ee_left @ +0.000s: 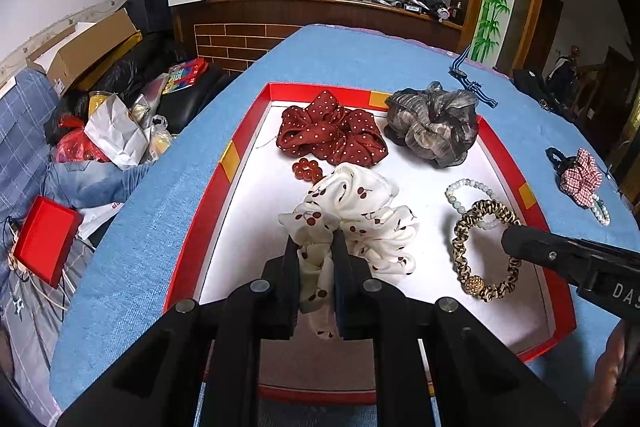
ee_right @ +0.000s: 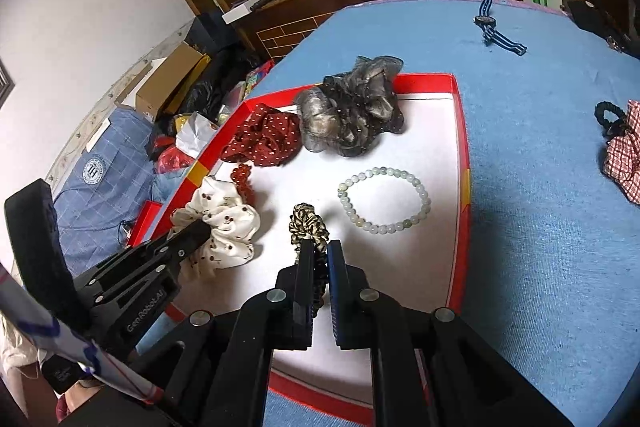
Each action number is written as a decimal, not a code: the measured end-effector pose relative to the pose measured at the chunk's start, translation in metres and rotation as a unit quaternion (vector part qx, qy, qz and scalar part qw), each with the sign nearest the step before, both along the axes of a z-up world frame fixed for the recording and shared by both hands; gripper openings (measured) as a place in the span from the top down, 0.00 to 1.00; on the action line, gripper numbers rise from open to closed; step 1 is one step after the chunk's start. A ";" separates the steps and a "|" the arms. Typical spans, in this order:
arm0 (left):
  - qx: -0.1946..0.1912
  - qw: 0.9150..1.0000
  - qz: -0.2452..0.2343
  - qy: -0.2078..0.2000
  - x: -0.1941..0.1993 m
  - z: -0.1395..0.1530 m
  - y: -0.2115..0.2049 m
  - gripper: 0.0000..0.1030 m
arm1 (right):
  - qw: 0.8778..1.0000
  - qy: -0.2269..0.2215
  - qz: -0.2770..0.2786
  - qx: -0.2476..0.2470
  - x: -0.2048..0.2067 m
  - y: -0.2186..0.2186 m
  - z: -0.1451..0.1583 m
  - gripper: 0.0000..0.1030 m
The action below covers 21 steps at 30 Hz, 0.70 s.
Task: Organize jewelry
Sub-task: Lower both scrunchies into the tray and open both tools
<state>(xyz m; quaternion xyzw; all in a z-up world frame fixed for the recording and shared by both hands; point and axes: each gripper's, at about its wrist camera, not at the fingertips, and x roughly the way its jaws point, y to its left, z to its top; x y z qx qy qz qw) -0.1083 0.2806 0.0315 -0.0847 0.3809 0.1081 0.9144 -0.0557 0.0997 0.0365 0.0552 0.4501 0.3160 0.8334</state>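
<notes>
Left tongs [ee_left: 316, 251] pinching cherry-print scrunchie [ee_left: 360, 211], right tongs [ee_right: 320, 255] pinching leopard hair tie [ee_right: 308, 223]; both over white floor of red tray [ee_left: 224, 163] on blue-covered bench [ee_left: 360, 55]. Lower until fabric rests flat, clear of pale bead bracelet [ee_right: 384, 201] and red bead bracelet [ee_left: 307, 169], then release. Avoid dragging across neighbours. Gingham scrunchie [ee_left: 580, 179] outside tray, likely next.

Blue woven cloth, matt and slightly rough, over the surface [ee_left: 360, 59]. Red cardboard tray [ee_left: 240, 131], smooth white paper lining. Soft satin-like cloth in the cherry-print scrunchie [ee_left: 360, 203]; sheer, faintly shiny gauze in the grey scrunchie [ee_left: 434, 123]. Glossy, polished pale bead bracelet [ee_right: 384, 201]. Matt black plastic fingers [ee_right: 306, 267], metal rivets.
</notes>
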 end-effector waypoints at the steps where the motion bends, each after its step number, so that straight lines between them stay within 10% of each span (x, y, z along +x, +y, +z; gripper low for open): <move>1: 0.000 1.000 0.000 0.001 0.000 0.000 0.000 0.88 | 1.000 0.001 -0.002 0.000 0.001 0.000 -0.001 0.91; 21: 0.008 1.000 0.008 0.011 0.002 -0.002 0.002 0.82 | 1.000 0.004 -0.016 -0.009 0.004 -0.003 -0.006 0.91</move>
